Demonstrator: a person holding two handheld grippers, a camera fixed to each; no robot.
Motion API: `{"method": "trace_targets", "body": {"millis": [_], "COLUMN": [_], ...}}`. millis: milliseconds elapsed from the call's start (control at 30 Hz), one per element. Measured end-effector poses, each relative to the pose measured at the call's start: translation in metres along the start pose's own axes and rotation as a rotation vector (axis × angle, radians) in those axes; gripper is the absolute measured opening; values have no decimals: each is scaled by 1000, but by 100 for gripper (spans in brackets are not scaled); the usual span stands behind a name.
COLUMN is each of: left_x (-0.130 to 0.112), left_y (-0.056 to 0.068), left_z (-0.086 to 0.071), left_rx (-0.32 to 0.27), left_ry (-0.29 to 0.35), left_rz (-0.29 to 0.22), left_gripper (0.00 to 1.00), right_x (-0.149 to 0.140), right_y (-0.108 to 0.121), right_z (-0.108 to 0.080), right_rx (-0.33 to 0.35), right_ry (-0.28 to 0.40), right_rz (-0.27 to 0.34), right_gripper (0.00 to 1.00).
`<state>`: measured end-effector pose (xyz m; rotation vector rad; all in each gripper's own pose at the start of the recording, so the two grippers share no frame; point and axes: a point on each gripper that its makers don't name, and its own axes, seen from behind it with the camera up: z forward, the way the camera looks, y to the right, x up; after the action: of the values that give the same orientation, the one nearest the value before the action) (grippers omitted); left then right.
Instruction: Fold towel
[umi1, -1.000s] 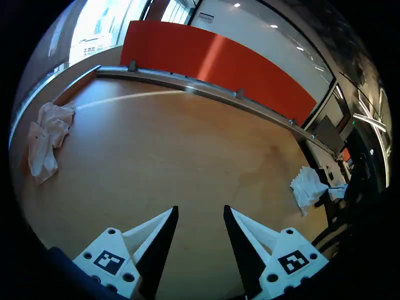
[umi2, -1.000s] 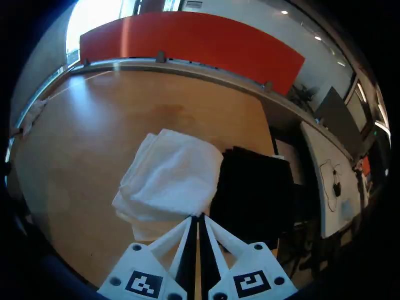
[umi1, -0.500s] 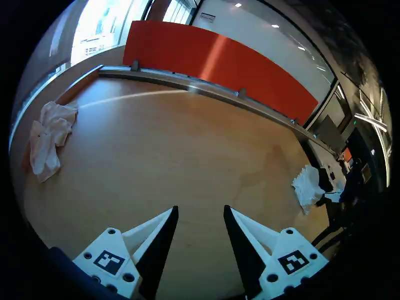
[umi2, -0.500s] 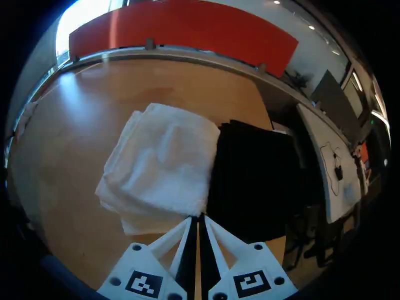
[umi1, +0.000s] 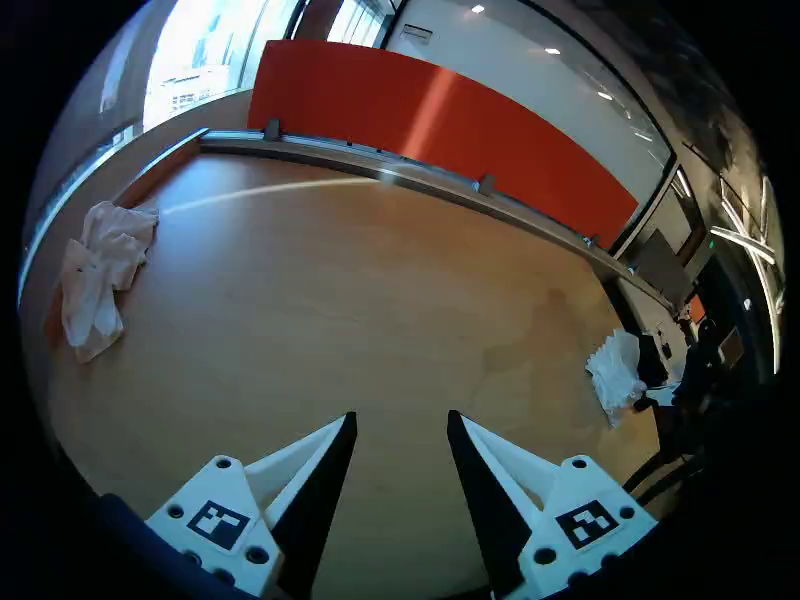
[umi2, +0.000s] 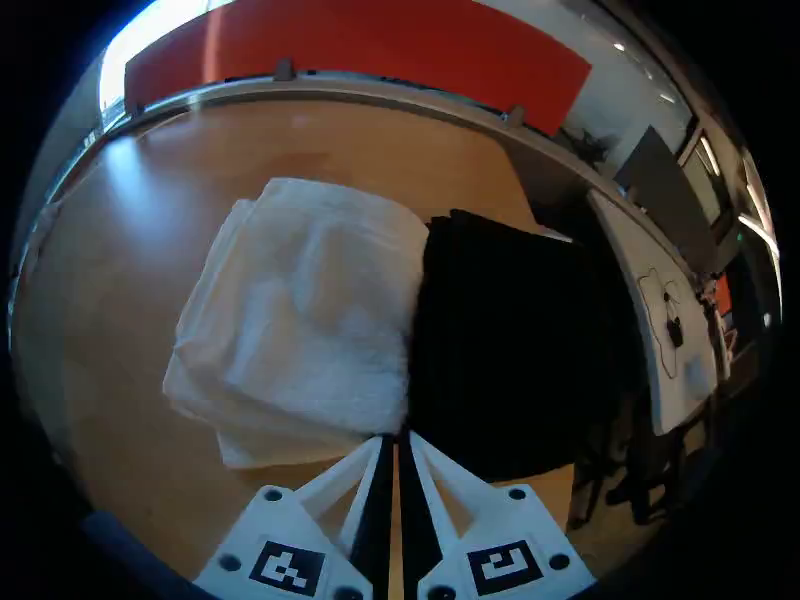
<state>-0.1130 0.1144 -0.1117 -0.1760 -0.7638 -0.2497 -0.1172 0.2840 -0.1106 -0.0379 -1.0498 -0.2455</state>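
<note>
In the right gripper view a folded white towel (umi2: 300, 320) lies in thick layers over the wooden table (umi2: 130, 300). My right gripper (umi2: 396, 445) is shut, and its tips pinch the towel's near right corner. In the left gripper view the same white towel (umi1: 615, 372) shows small at the table's far right edge. My left gripper (umi1: 400, 425) hangs open over the bare wooden table (umi1: 350, 300), with nothing between its fingers. A crumpled pinkish towel (umi1: 95, 280) lies at the table's far left.
A black folded cloth (umi2: 510, 350) sits right beside the white towel at the table's right edge. An orange partition (umi1: 440, 130) with a metal rail (umi1: 400, 178) runs along the table's back. Desks and chairs (umi2: 660, 330) stand beyond the right edge.
In the right gripper view the white towel and black cloth have grown larger and closer. In the left gripper view the white towel has shrunk slightly to the right. The left gripper has barely moved.
</note>
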Motion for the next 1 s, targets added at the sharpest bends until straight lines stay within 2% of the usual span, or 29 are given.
{"method": "trace_targets", "body": {"millis": [267,533,767,900,1000], "left_x": [-1,1,3,4,5], "left_y": [0,-3,-4,-3,-3], "left_z": [-1,-1,-1,-2,-2], "left_rx": [2,4,3,-1,-3], "left_ry": [0,4,8,9,12], "left_rz": [1,-5,-6,-7,-7], "left_gripper": [66,66,66,66,66], "right_x": [0,1,5,7,10], "right_y": [1,1,0,1,1], "right_z": [3,-5,-16,-22,-26], "right_rx": [-11,-16,-15,-20,-21], "right_ry": [-4,19,54,68,80], "right_rz": [8,27,52,65,69], "right_gripper": [4,9,23,38,40]}}
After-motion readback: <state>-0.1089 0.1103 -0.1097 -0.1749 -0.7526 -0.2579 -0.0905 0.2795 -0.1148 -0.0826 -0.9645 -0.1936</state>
